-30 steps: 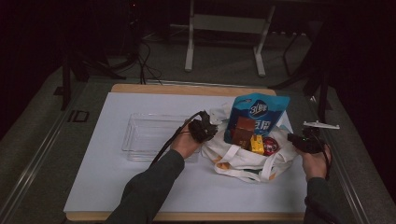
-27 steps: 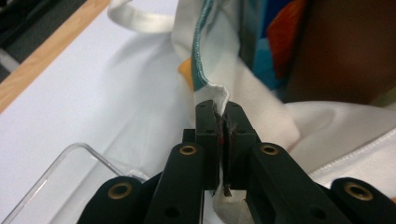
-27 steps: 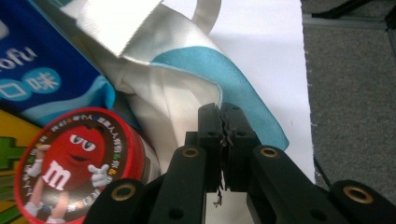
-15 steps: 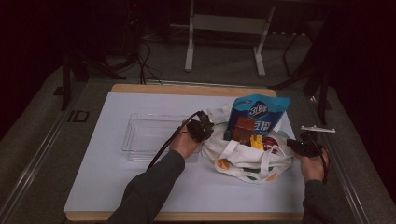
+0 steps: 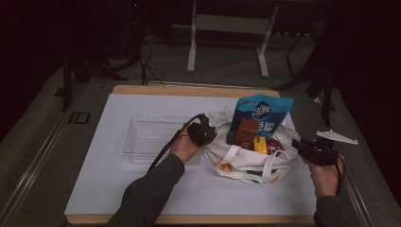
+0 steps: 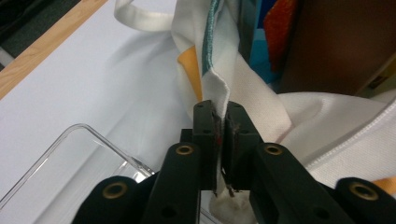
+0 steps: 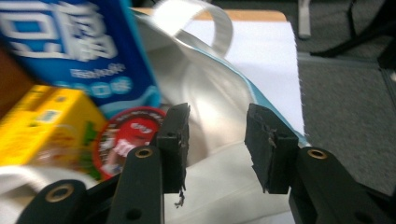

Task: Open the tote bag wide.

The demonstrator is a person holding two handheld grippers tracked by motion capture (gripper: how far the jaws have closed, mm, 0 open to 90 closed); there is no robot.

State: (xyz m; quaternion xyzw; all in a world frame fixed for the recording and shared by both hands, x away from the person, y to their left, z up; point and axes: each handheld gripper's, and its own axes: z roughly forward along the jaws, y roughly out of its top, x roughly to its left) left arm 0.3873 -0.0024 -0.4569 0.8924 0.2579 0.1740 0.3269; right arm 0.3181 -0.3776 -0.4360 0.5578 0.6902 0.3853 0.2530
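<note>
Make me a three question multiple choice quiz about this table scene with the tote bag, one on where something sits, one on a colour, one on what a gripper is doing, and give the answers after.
1. Where does the clear plastic tray lie relative to the white tote bag in the high view?
A. To its left
B. To its right
C. Inside it

2. What colour is the tall snack pouch standing up out of the bag?
A. Green
B. Blue
C. Black

3. What is the left gripper doing?
A. Standing open over the tray
B. Gripping the pouch
C. Pinching the bag's fabric edge

Answers:
1 A, the tray lies on the table's left part, the bag right of it.
2 B, the pouch front is blue with white lettering.
3 C, the left gripper view has white cloth clamped between the closed jaws.
</note>
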